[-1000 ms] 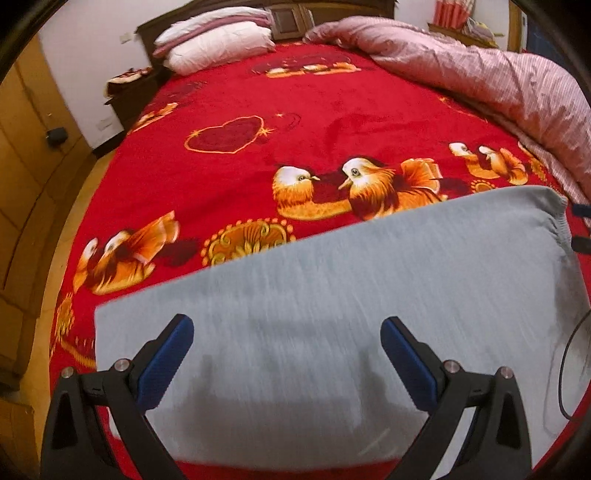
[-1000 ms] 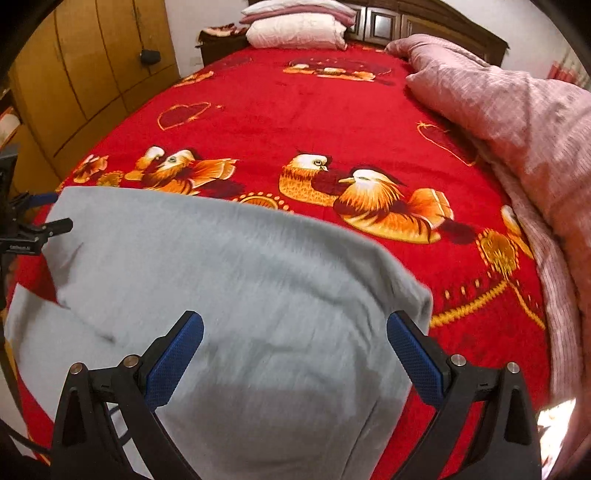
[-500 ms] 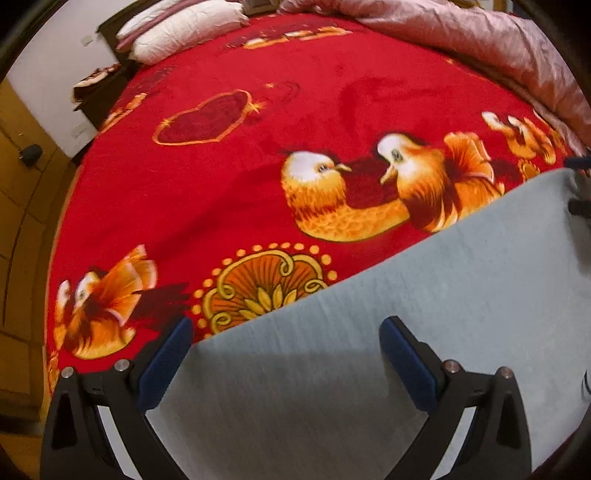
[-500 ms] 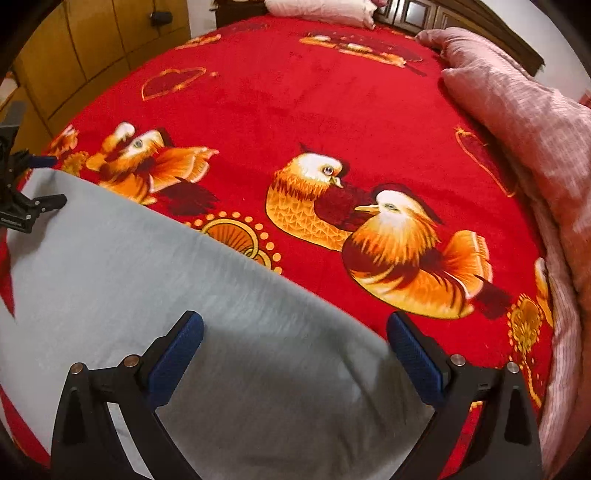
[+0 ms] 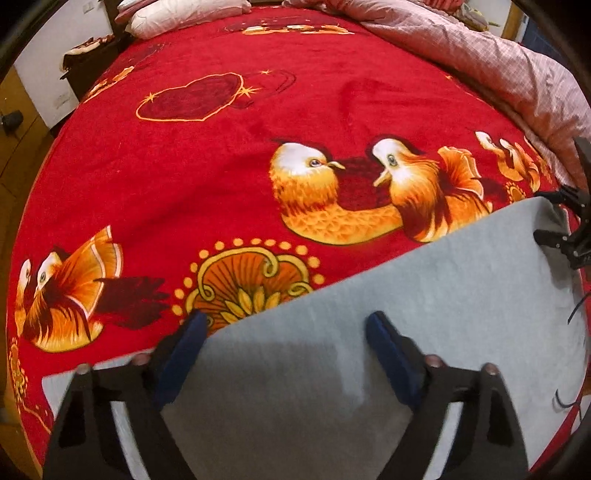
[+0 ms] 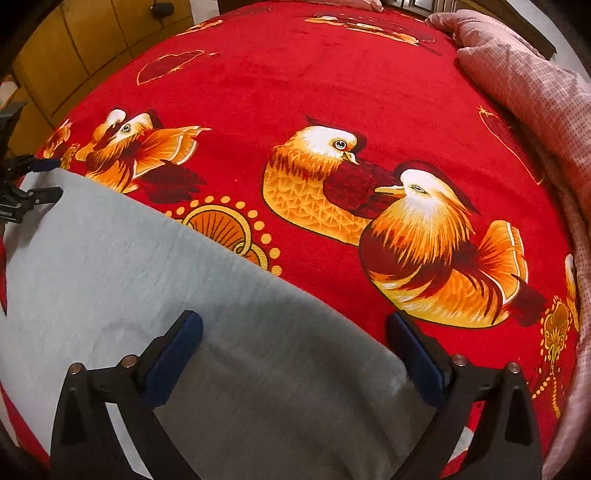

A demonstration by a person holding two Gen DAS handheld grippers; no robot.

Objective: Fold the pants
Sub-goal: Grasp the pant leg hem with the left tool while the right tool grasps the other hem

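Grey pants (image 5: 424, 295) lie flat on a red bed cover (image 5: 221, 166) printed with orange birds. My left gripper (image 5: 284, 332) hangs open over the pants' far edge near their left end, with nothing between its blue pads (image 5: 184, 347). My right gripper (image 6: 295, 332) stands open over the far edge of the pants (image 6: 129, 277) near their right end, its jaws wide apart. Each view catches the other gripper at its side edge, open beside a far corner of the cloth. Whether the fingers touch the fabric cannot be told.
A pink checked quilt (image 6: 535, 92) is bunched along the right side of the bed. Pillows (image 5: 184, 14) lie at the head, next to a dark nightstand (image 5: 88, 55). Wooden wardrobe doors (image 6: 74, 55) stand to the left of the bed.
Both grippers have moved forward and lower, from over the middle of the pants to their far edge. Both stay open, and the pants lie as before.
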